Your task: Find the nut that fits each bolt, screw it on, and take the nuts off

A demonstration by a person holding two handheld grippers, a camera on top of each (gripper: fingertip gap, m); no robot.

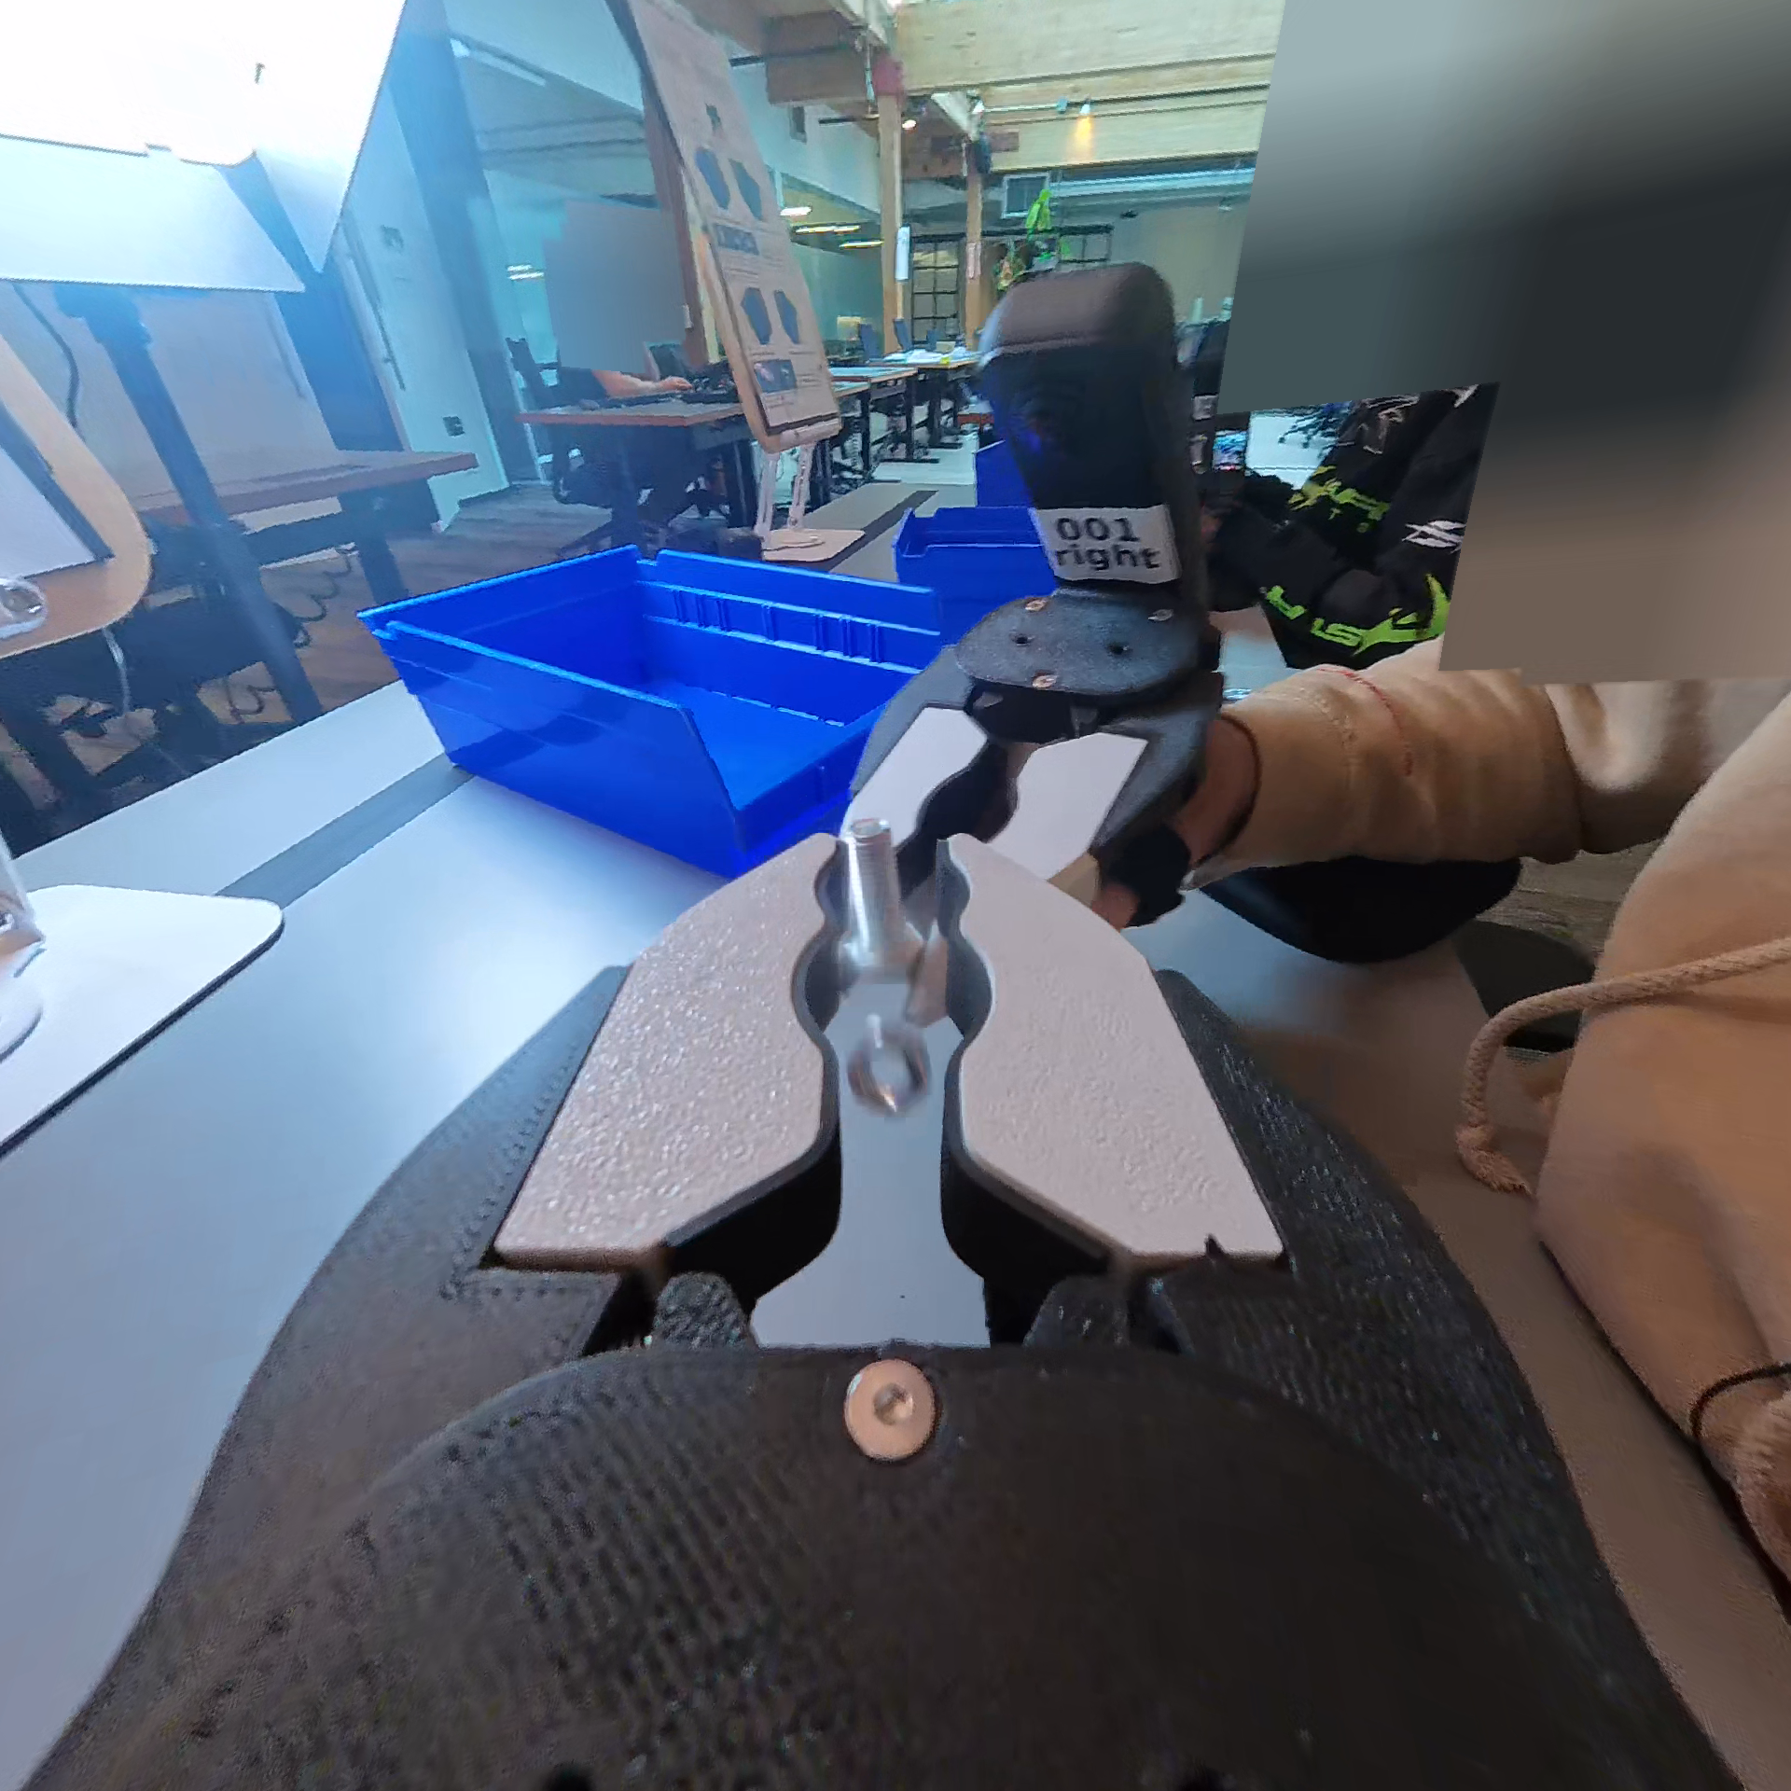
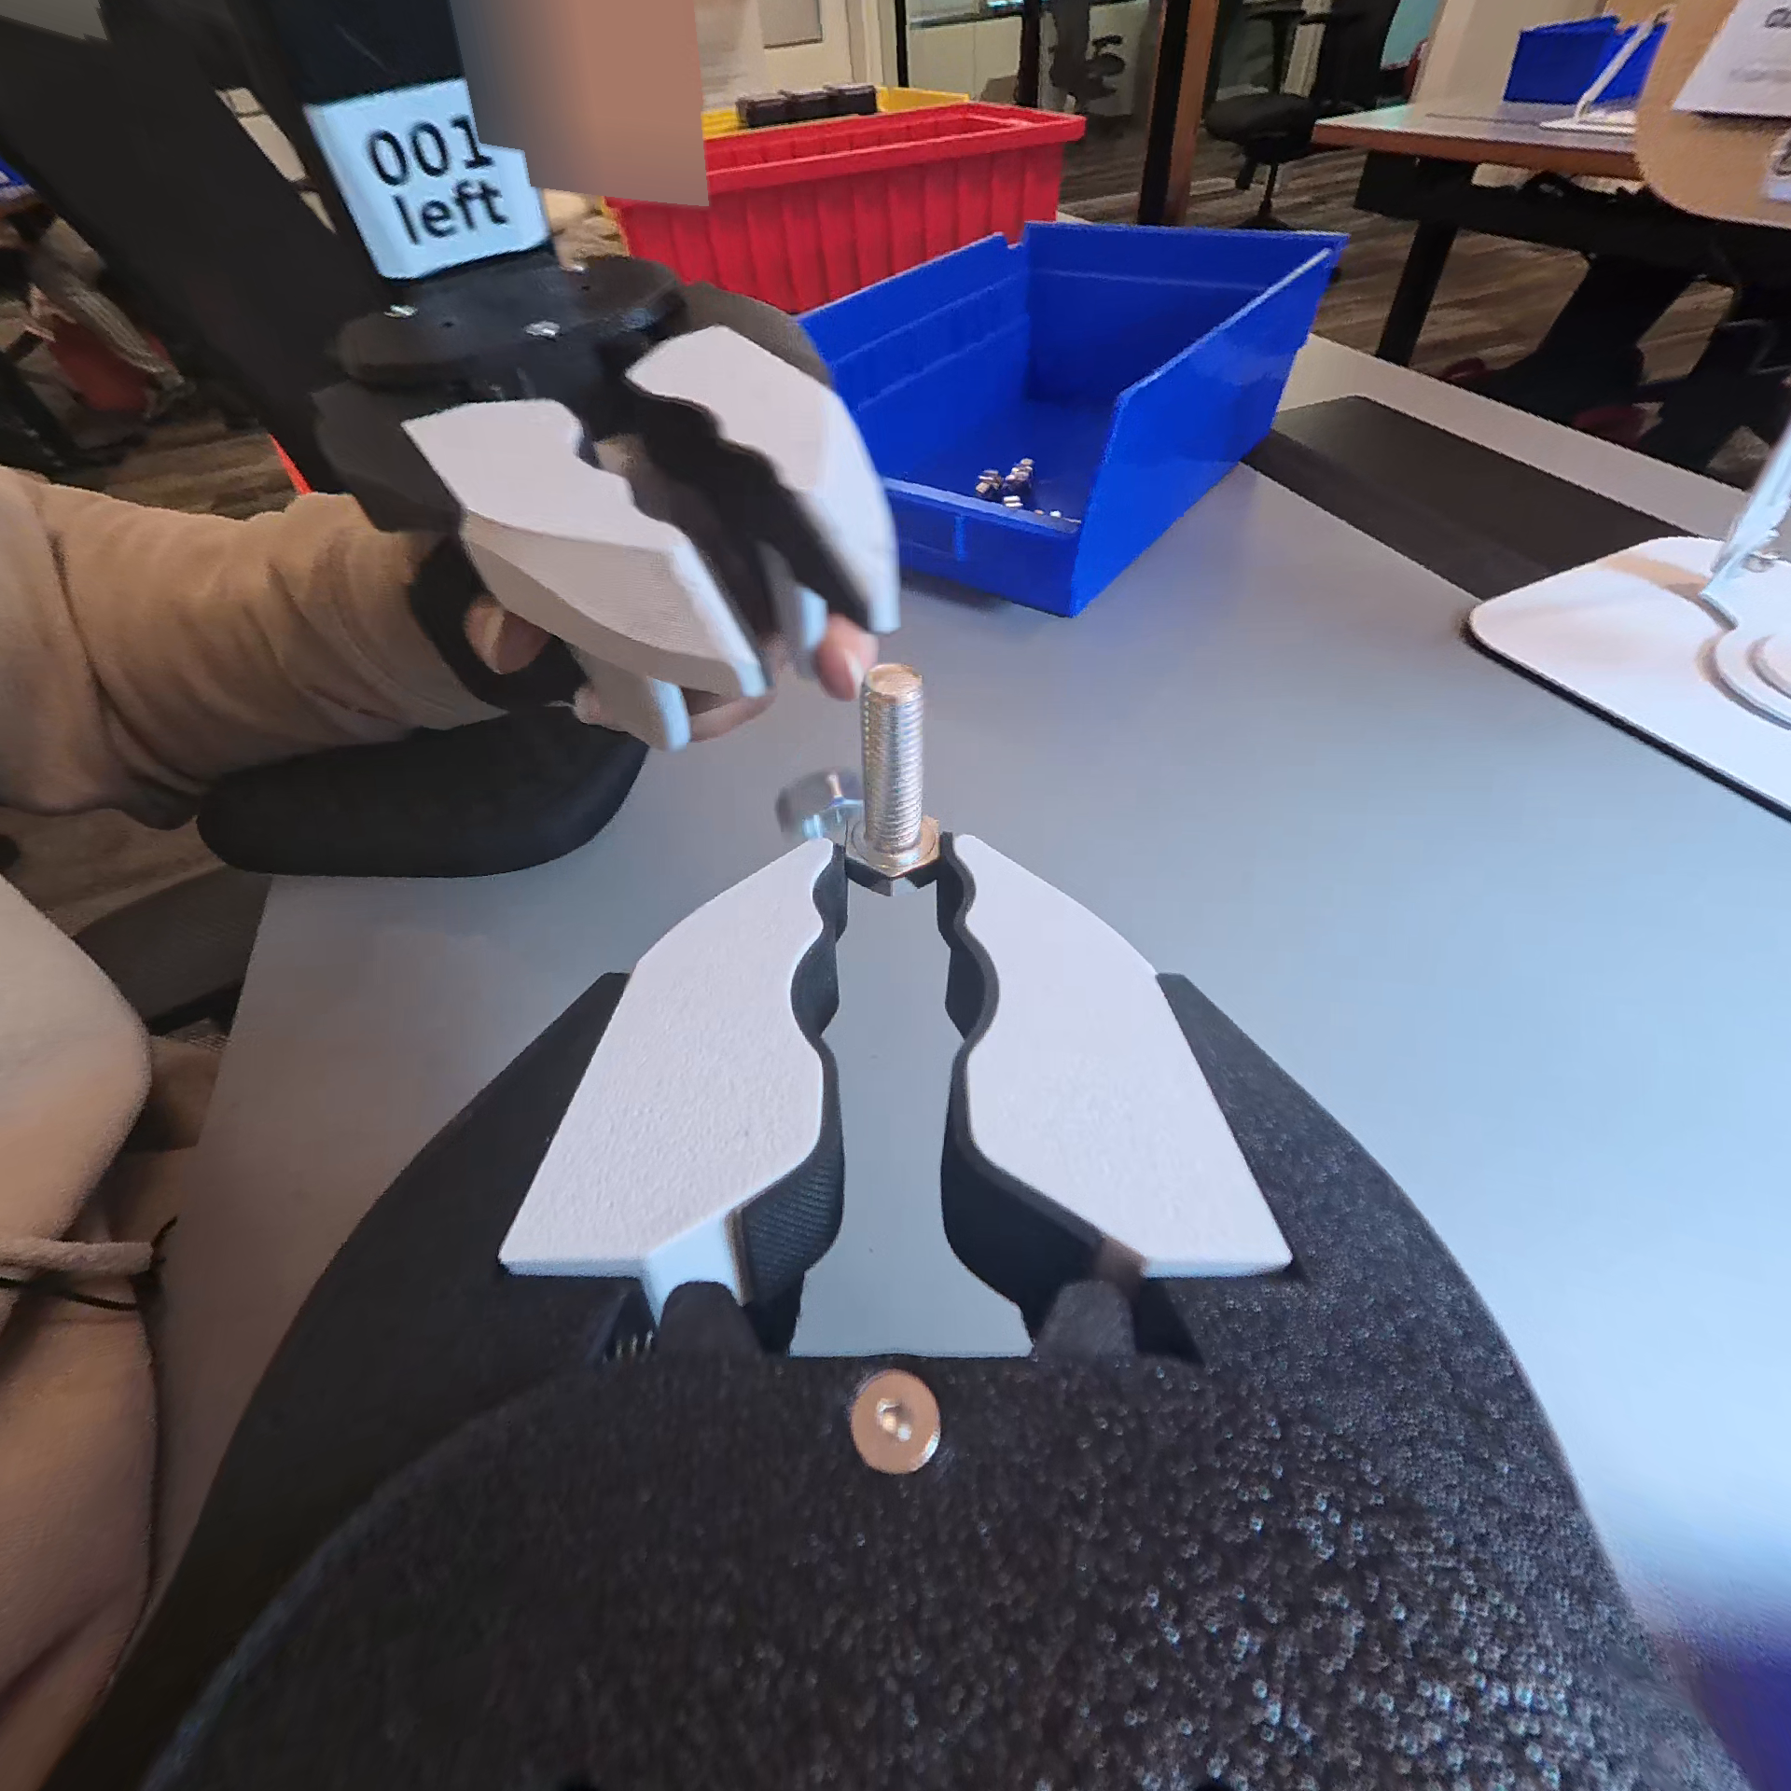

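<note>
- The right claw was seen clamped on the hex head of a silver bolt. The bolt was held upright, with its threaded shank pointing up.
- Whether the bolt's head rested on the grey bench or was kept just above it could not be told.
- The bolt was placed over the middle of the bench, nearer its left edge, with the blue bin farther back toward the far edge.
- The left claw was held just above and to the left of the bolt's tip. Its fingers were narrowly apart and nothing was gripped between them.
- A small silver nut was seen blurred through the gap of the left claw, low beside the bolt's head and apart from the thread. Whether it lay on the bench could not be told.
- No nut was found on the bolt's shank.
- A few small metal pieces were gathered on the floor of the blue bin, near its open front.
- A red bin was set behind the blue one, beyond the bench's far edge.
- A white base plate was laid at the right edge of the bench.
</note>
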